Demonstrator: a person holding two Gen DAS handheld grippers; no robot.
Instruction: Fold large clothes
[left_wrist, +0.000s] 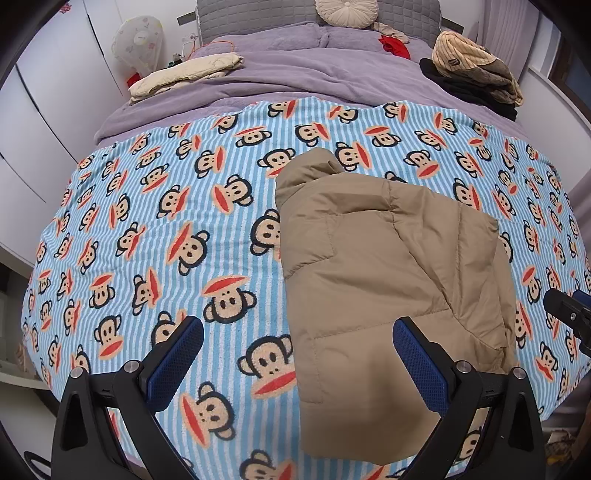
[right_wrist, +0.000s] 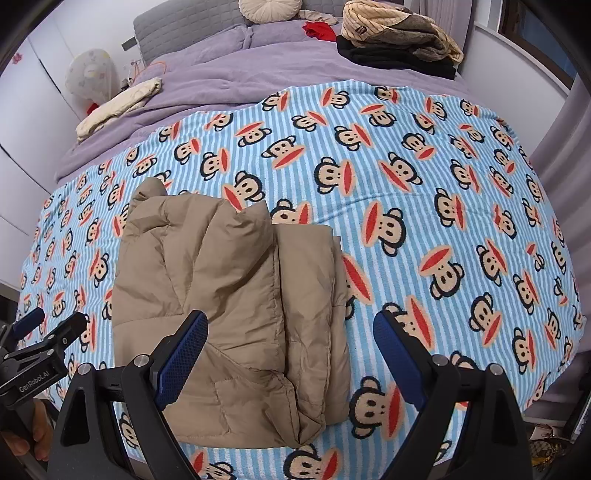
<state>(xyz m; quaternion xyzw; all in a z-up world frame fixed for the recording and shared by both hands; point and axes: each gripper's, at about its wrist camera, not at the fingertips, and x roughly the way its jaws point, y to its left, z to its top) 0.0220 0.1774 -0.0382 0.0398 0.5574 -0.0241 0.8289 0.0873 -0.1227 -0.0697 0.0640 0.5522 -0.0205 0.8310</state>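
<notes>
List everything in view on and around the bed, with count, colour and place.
puffer jacket: one, tan, folded on the near part of the blanket
monkey blanket: one, blue-white striped, over the bed's near half
duvet: one, lilac, far half
cream garment: one, folded, far left
clothes pile: one, tan, brown and black, far right
red garment: one, by the pillows
round cushion: one, cream, at the headboard
covered fan: one, white, left of bed
left gripper: black, blue pads, open
right gripper: same, open
</notes>
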